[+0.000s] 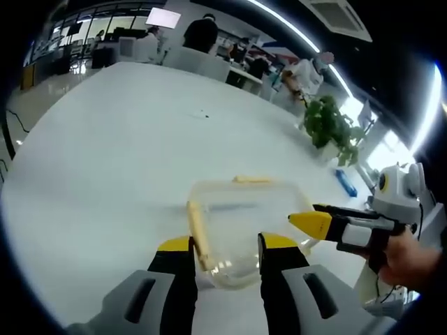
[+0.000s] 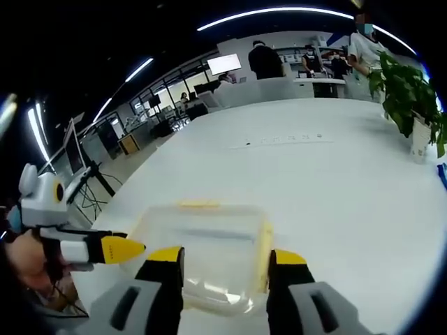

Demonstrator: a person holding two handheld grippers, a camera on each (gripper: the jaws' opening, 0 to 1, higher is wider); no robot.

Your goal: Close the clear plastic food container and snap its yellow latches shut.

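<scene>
clear container (image 1: 241, 227) w/ yellow latches (image 1: 198, 234) on white surface (image 1: 112, 153), between both open tongs: left (image 1: 225, 252), right (image 2: 227, 265). looks light, thin, slippery; press at latch edges.

Clear container (image 1: 241, 223), yellow latches (image 1: 198, 234), white table (image 1: 126, 139).

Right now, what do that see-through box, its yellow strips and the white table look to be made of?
The container looks like clear, glossy plastic: the table shows through it and its rim catches light. Its yellow latches seem opaque, matte plastic. The table looks like smooth white laminate with a soft sheen, though the exact material is uncertain.
</scene>
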